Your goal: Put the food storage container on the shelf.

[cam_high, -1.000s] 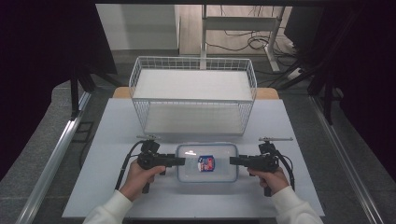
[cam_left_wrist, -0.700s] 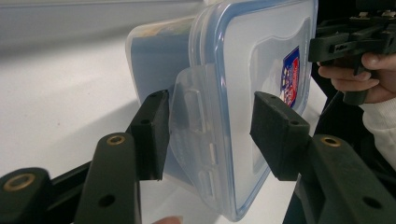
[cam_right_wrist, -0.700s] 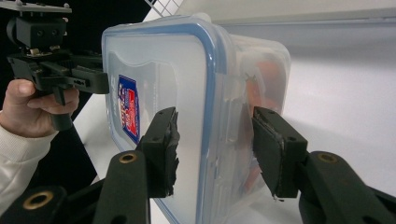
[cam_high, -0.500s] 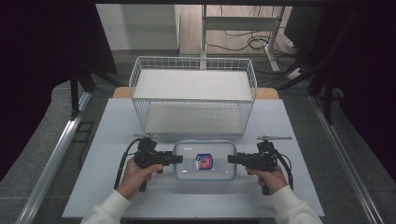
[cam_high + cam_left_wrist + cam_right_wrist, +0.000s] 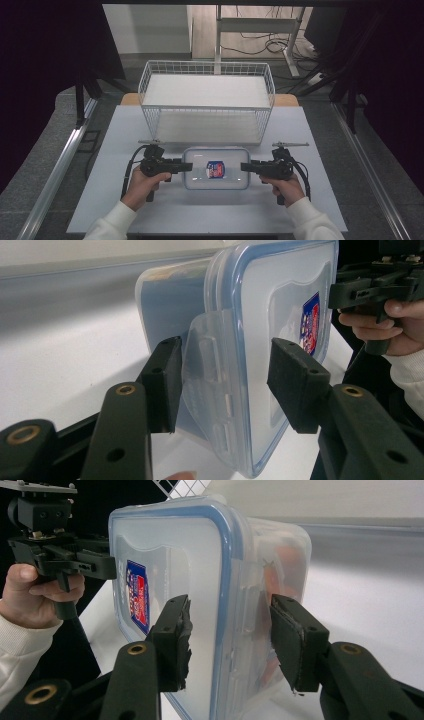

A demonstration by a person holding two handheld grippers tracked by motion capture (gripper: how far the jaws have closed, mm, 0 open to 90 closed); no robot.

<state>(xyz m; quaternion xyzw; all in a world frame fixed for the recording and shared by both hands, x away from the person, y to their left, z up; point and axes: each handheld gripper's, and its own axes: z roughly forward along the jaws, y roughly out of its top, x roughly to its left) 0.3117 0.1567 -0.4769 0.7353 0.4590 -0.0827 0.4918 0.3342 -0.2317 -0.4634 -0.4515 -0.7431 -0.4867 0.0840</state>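
Note:
A clear plastic container [image 5: 202,175] with a blue-rimmed lid and a red and blue label [image 5: 215,169] sits across the table in front of me. My left gripper [image 5: 189,165] is shut on its left end. In the left gripper view the jaws [image 5: 230,385] clamp the lid's latch flap [image 5: 210,385], one pad under the wall and one on the lid. My right gripper [image 5: 244,167] is shut on the right end. In the right gripper view the container [image 5: 165,545] fills the space between the jaws [image 5: 232,640], which press on lid and wall.
A white wire basket [image 5: 207,107] stands just behind the container at the table's far middle. The white table [image 5: 125,130] has bare room to both sides. A metal rail [image 5: 55,175] runs along the left, and desk legs and cables lie beyond the basket.
The container and both grippers have crept slightly up the picture, toward the basket. Both grips look unchanged.

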